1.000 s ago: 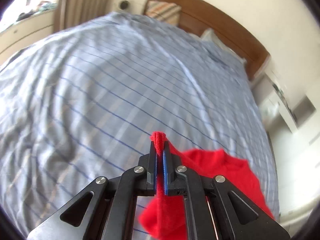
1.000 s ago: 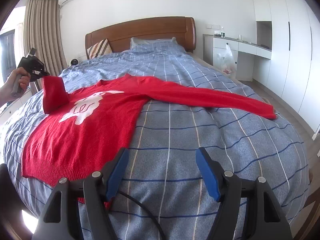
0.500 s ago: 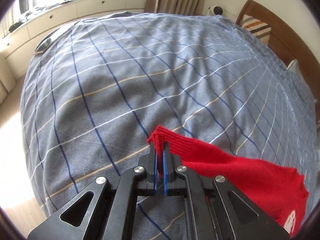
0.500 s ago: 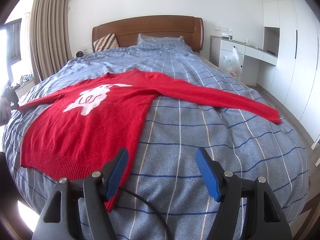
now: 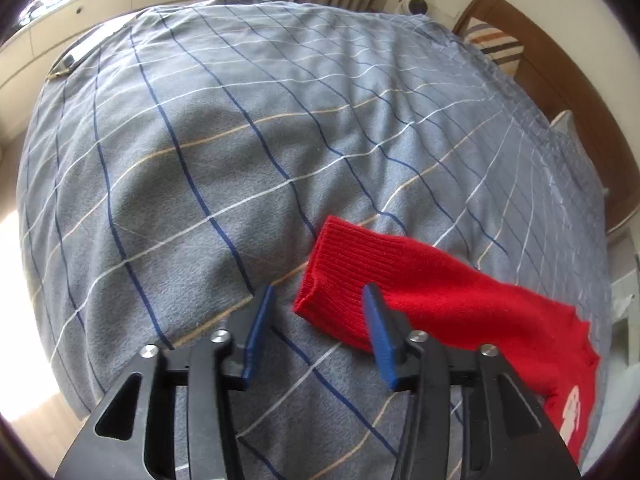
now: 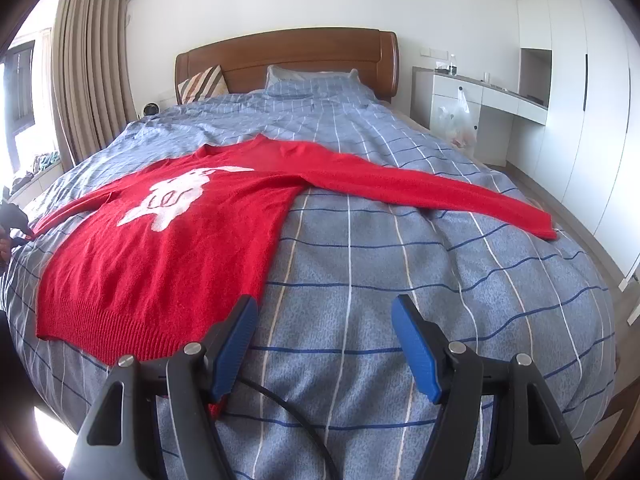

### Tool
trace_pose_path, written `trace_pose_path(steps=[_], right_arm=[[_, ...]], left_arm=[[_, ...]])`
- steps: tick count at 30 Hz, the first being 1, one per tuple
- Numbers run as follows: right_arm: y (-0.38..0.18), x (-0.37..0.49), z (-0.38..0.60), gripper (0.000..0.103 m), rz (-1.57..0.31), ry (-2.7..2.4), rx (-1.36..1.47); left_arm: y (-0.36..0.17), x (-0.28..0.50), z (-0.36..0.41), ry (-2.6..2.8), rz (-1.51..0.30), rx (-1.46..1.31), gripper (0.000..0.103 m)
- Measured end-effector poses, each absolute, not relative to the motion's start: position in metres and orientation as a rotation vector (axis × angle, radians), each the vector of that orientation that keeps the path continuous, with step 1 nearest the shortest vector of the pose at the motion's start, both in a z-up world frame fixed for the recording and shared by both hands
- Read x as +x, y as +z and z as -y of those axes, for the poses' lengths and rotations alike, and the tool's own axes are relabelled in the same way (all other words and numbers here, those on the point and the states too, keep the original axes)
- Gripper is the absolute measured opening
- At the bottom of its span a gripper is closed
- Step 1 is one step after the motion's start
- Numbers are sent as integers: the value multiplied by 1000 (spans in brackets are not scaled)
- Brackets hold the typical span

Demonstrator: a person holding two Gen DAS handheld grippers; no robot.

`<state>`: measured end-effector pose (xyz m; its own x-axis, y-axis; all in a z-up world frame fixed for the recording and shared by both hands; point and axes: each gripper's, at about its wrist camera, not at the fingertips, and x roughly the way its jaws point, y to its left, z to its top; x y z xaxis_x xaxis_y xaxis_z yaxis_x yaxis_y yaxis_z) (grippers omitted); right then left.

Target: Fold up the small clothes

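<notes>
sweater: red knit sweater with white motif [image 6: 168, 240] flat on blue plaid duvet [image 6: 360, 280], sleeves out left and right
left gripper [image 5: 316, 332]: jaws opening, ribbed cuff [image 5: 332, 280] between, unpinched
right gripper [image 6: 324, 344]: wide, empty, near hem
tip: clear cuff without dragging it

A home bedroom: made bed [image 6: 400, 240], wooden headboard [image 6: 288, 56], wardrobe [image 6: 580, 80], curtains [image 6: 88, 72].
</notes>
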<state>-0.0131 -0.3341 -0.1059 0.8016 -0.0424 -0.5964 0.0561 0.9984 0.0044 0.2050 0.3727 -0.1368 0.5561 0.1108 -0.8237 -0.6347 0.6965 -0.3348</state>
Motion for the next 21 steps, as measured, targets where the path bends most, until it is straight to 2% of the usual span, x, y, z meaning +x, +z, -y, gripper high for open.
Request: trace_pose_path(steps=[3,10,11,12,16,21], right_arm=[[-108,-11,332,69,-649,-49,16],[-112,-9,323,69,-658,-52,-23],[-112,-10,322,69,-656,-55,-28],[-112,-10,321,69,-656,-57,-33],[-112,-10,321,69,-659,-59,-39],[-112,-9,322,69,-660,-62,-33]], left_arm=[[-129,204,-393,473,-849,-697,64],[-145,254,-387,351,-977,-570,60],[-146,258,-381,324,-988,-548,48],[-147,262,-375,315,-1004,-507,2],[-136,262,-356,507,-986,-218,3],[-148,257,-387,625,-999,-299,3]])
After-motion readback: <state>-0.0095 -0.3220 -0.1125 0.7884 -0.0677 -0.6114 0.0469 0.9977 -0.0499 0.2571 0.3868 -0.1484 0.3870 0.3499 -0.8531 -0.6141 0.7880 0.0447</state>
